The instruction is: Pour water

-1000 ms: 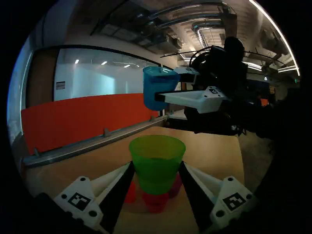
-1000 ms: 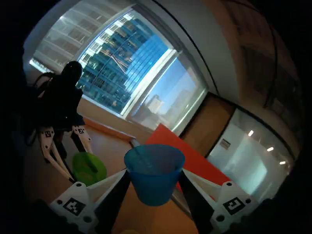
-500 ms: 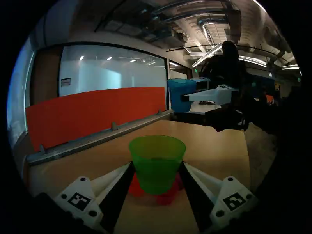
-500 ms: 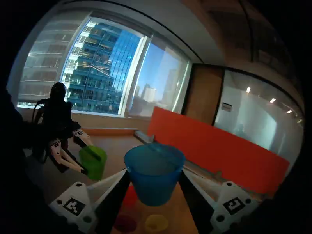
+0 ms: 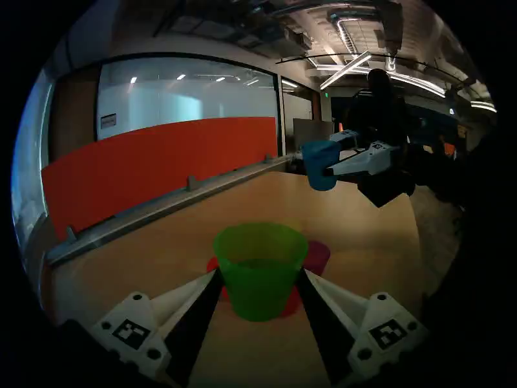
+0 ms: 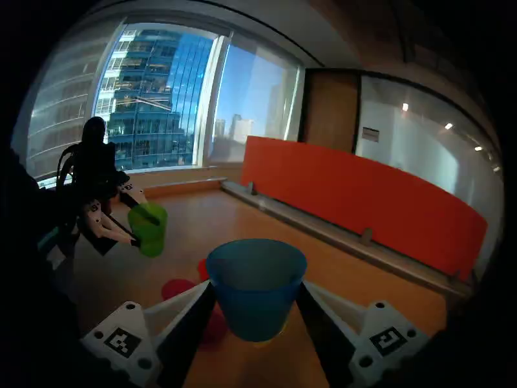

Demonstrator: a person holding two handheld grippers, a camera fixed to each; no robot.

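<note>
A green cup sits upright between the fingers of my left gripper, which is shut on it; liquid shows inside it. Farther off in the left gripper view, the right gripper holds a blue cup above the wooden table. In the right gripper view the blue cup stands upright in my right gripper, shut on it. Off to the left there, the left gripper carries the green cup over the table.
Red and pink cups stand on the table behind the green cup; red ones also lie left of the blue cup. An orange partition with a metal rail runs along the table's far edge. Large windows lie beyond.
Both grippers have drawn apart and lowered toward the table. The blue cup, earlier raised and close above the green cup, has come upright and now looks smaller and farther off.
</note>
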